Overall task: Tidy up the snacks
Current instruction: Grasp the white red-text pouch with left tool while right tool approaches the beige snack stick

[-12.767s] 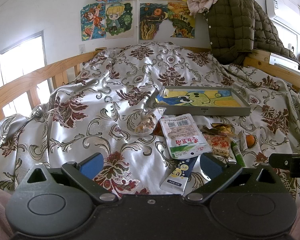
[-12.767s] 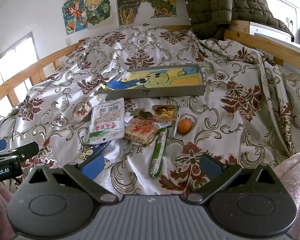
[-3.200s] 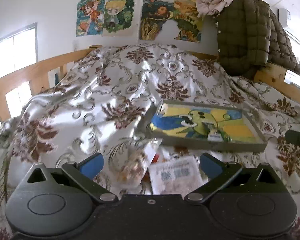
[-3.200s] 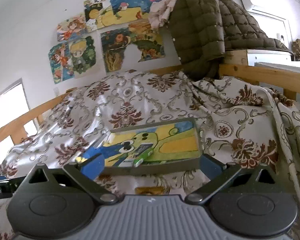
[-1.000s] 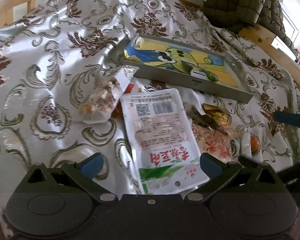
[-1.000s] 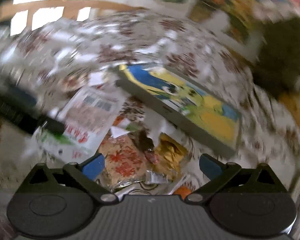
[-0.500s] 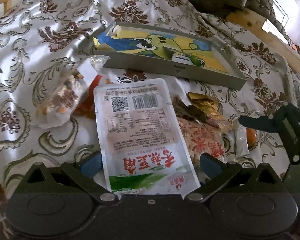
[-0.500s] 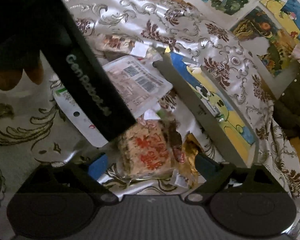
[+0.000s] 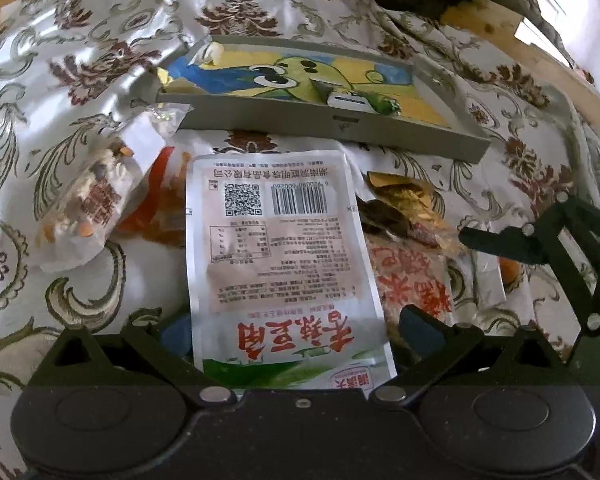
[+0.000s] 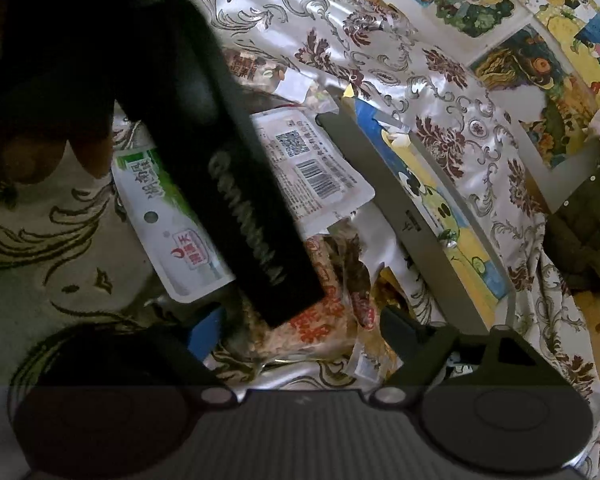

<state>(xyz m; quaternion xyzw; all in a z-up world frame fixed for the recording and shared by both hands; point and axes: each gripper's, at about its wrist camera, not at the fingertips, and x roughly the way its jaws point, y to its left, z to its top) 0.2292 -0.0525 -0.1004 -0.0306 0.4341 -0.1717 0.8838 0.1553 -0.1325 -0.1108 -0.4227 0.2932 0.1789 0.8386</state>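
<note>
Right now your left tool (image 9: 296, 330) is spread wide, with the near end of the white pouch (image 9: 276, 240) lying between its fingers; the pads are not pressing on it. That pouch lies flat on the bed cover (image 9: 80, 80), barcode side up, with the grey tray (image 9: 324, 120) at its twelve o'clock, well clear of it, a clear bag of mixed nuts (image 9: 88, 208) at its ten o'clock and a gold wrapper (image 9: 404, 196) at its two o'clock.

Your right tool (image 10: 302, 324) has just been narrowing its jaws. The crisp-rice pack with red lettering (image 10: 332, 308) sits between them, partly tucked under the pouch's three o'clock edge, and I cannot see the pads biting yet, so count it as not gripped.

Expect both packs to be light, floppy and slick. The pouch is thin film with a flat sealed border; it will likely sag and swing if pinched at one corner. Take it by the near sealed edge at six o'clock, squarely across the seam, where nothing inside gets crushed. The rice pack looks brittle inside a crinkly wrapper, so close on its edge seam, not across the cake, and gently. The satin cover is glossy and rumpled, so a pack may skate away as a finger slides under it. One green stick (image 9: 364, 100) already lies in the tray.
</note>
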